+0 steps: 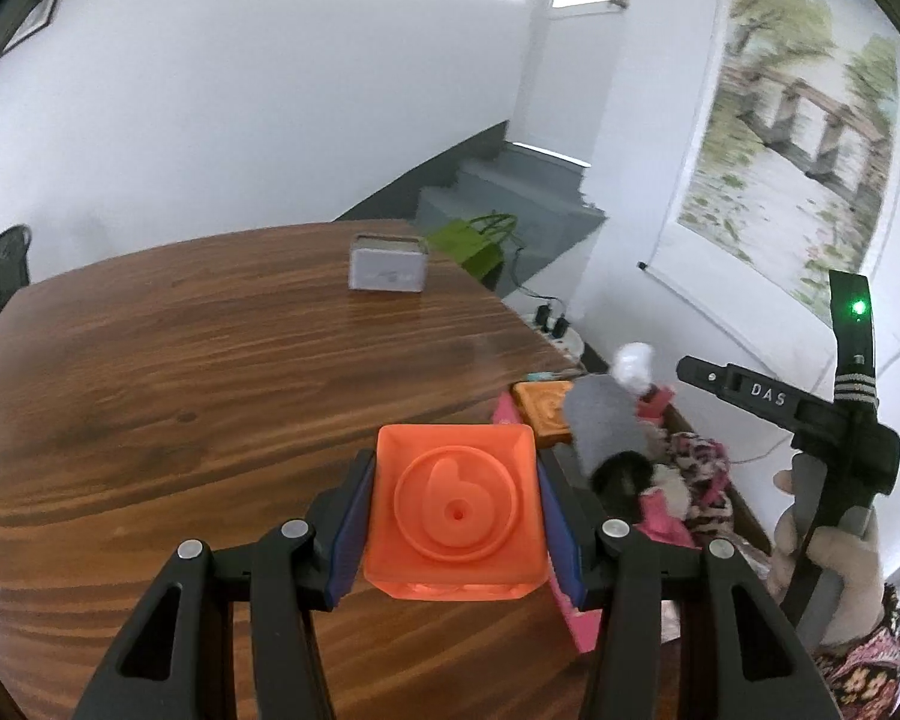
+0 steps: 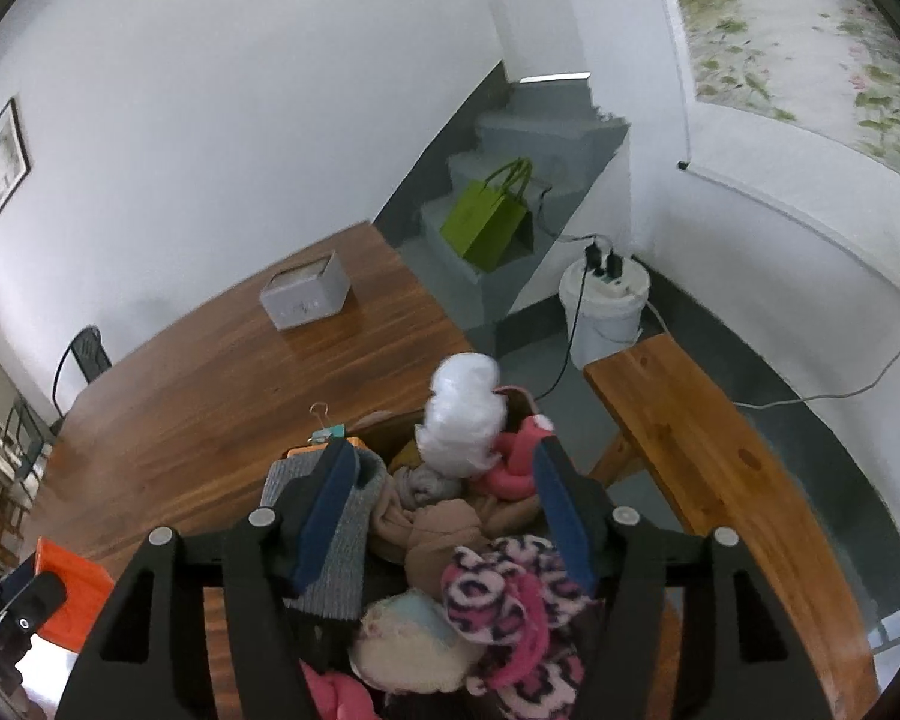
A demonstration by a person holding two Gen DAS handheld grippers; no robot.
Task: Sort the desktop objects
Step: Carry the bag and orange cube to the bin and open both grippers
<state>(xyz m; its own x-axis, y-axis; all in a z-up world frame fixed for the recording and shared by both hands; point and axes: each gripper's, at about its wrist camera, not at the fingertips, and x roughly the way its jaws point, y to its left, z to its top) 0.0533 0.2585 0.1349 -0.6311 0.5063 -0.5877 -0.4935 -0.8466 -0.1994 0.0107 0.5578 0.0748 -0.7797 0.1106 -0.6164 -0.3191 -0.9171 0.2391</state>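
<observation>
Left hand-held gripper (image 1: 453, 516) clamps orange block (image 1: 453, 510) above surface (image 1: 210, 372); right hand-held gripper (image 2: 444, 516) spread empty; release squarely, presumably beside clothes pile (image 2: 450, 540).

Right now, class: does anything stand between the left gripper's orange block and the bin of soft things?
Nothing visible does. The left gripper holds the orange block above the table; the bin lies just right, full of socks.

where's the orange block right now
The orange block is clamped in the left claw above the near part of the wooden table, just left of the basket of soft clothes.
</observation>
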